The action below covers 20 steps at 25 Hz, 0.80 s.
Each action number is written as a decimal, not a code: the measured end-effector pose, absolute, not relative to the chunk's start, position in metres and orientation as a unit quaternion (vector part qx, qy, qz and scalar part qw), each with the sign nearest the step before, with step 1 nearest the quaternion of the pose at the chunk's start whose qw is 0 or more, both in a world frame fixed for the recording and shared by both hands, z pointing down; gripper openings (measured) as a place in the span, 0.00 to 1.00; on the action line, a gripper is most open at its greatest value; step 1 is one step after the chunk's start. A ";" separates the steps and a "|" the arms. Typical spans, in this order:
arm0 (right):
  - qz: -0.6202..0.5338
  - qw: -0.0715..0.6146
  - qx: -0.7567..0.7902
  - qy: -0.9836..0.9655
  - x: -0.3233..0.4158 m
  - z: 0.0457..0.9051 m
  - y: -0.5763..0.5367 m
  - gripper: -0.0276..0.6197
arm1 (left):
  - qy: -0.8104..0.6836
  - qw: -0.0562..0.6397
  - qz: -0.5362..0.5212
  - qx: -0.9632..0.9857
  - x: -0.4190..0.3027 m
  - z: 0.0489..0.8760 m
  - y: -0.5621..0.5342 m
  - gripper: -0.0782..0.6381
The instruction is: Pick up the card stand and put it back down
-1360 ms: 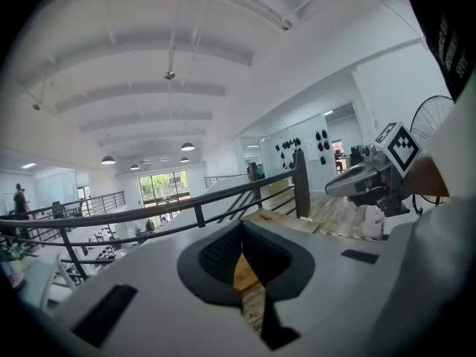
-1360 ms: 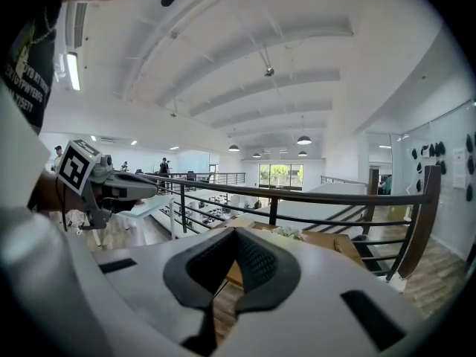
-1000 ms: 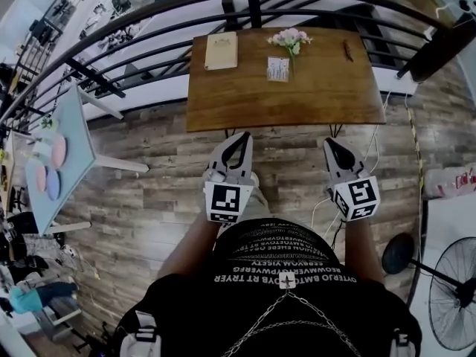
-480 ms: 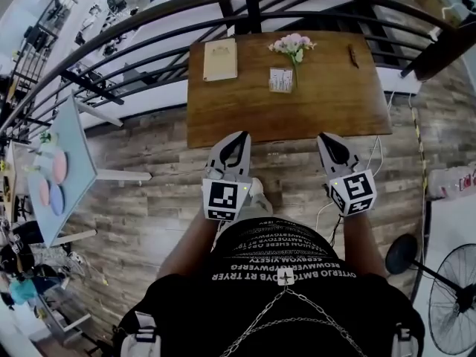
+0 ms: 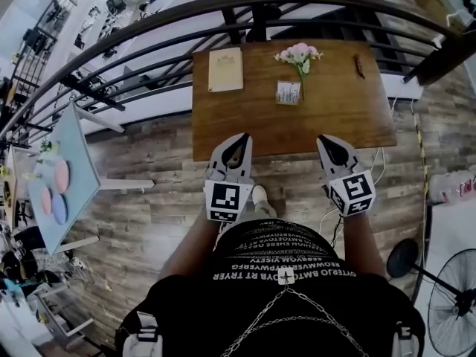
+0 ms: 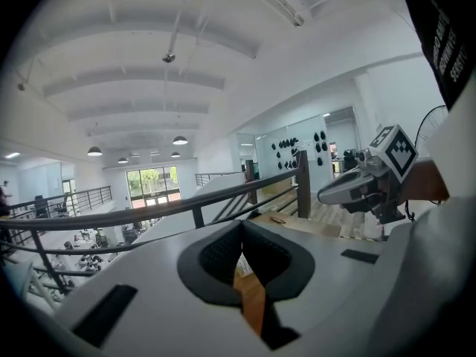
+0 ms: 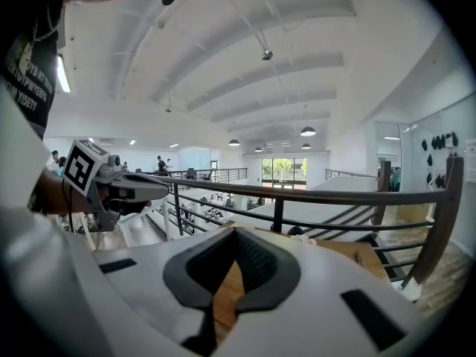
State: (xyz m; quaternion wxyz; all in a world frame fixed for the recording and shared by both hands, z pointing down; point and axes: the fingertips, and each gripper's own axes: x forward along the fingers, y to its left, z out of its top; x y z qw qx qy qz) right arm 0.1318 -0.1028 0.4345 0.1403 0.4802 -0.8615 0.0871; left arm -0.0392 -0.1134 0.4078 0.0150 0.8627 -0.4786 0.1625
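Both pairs of fingers are clenched on nothing. The left gripper [image 6: 242, 225] has its dark pads meeting at the tips, with only the wooden table top showing through the gap behind them. The right gripper [image 7: 234, 233] is closed the same way, with bare wood behind its pads.

In the head view both grippers hang side by side over the near edge of the table [image 5: 245, 129], the left one toward its left half and the right one toward its right. The card stand [image 5: 288, 92] is upright on the far half of the table, well apart from both tips, just on the near side of a small bunch of pink flowers [image 5: 300, 53]. A tan pad [image 5: 225, 69] lies at the far left, and a dark railing [image 5: 149, 28] curves beyond the table.

Judging by this, no part of the task is done. The stand is untouched, so the reach, grasp, lift and set-down all remain.
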 end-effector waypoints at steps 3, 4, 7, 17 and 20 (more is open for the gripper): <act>0.080 0.142 0.484 -0.860 0.123 0.427 -0.114 0.07 | -0.479 0.012 0.158 0.863 -0.051 0.403 -0.125 0.15; 0.077 0.142 0.486 -0.859 0.120 0.425 -0.118 0.06 | -0.479 0.011 0.156 0.864 -0.055 0.402 -0.130 0.15; 0.066 0.143 0.491 -0.857 0.110 0.417 -0.131 0.07 | -0.476 0.011 0.150 0.866 -0.065 0.399 -0.145 0.15; 0.044 0.156 0.532 -0.831 0.098 0.403 -0.155 0.07 | -0.426 0.018 0.151 0.892 -0.068 0.405 -0.180 0.15; 0.034 0.167 0.543 -0.822 0.105 0.397 -0.151 0.07 | -0.414 0.025 0.138 0.899 -0.060 0.405 -0.181 0.15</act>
